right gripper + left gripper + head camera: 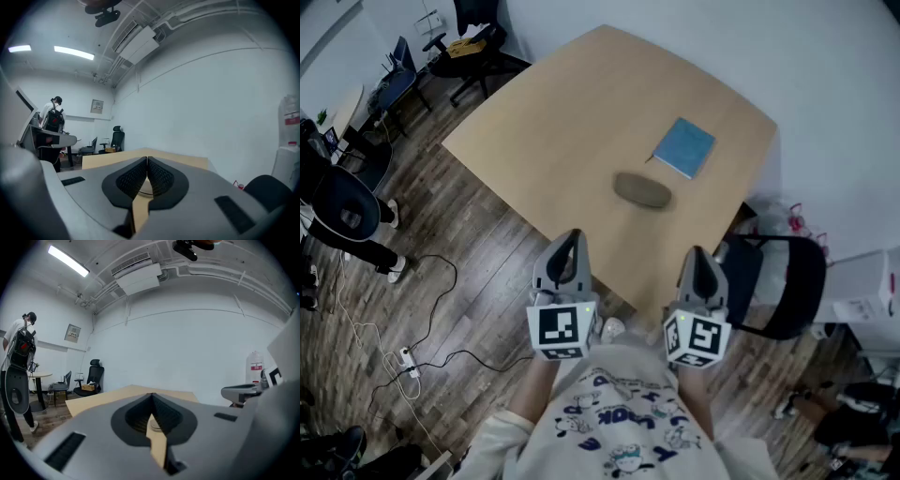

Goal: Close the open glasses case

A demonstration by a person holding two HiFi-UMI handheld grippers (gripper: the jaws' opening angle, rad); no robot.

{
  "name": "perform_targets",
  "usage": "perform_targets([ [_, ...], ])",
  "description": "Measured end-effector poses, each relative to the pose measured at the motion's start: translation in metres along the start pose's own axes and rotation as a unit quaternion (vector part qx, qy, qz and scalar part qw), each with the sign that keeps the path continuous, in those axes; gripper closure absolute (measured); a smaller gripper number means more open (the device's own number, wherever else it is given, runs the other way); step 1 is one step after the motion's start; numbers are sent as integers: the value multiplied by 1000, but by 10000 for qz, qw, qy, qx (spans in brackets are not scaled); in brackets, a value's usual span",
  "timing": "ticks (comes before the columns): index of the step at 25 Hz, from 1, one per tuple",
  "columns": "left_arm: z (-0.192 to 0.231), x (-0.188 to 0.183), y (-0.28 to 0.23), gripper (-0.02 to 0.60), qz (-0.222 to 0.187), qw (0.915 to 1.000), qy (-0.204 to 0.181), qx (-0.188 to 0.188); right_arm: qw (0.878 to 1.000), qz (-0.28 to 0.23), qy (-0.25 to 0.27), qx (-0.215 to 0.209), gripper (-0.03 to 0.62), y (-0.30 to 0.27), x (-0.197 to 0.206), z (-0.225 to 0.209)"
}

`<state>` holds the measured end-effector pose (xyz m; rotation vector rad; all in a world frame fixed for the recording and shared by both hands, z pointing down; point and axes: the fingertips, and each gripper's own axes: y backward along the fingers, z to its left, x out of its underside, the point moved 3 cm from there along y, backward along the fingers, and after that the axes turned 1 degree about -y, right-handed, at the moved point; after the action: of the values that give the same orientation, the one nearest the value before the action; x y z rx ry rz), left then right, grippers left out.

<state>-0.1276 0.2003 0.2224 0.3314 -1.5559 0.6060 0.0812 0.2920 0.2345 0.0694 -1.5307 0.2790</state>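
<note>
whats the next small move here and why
Probably ease the right gripper forward toward the glasses case. Both it and the left gripper hang at the table's near edge, jaws shut and empty, while the case lies untouched farther in, beside a blue notebook. Its lid can't be made out from here.

One bench [572,112], two items on it: one glasses case [642,190] and one blue book [684,147] (the farther of the pair). Two sets of tongs near it: left tongs [573,236], right tongs [697,255].
</note>
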Motion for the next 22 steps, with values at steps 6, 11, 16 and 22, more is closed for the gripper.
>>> perform_targets([
  [6, -3, 1, -1, 580, 22, 10000, -1, -13, 10000, 0, -29, -13, 589, 1, 2, -6],
  [11, -4, 1, -4, 580, 33, 10000, -30, -53, 10000, 16, -73, -20, 589, -2, 5, -10],
  [16, -10, 7, -9, 580, 111, 9998, -83, -114, 9999, -2, -106, -81, 589, -8, 8, -16],
  [22, -11, 15, -20, 580, 225, 9995, -109, -198, 9994, 214, -69, -254, 589, -24, 18, -18],
])
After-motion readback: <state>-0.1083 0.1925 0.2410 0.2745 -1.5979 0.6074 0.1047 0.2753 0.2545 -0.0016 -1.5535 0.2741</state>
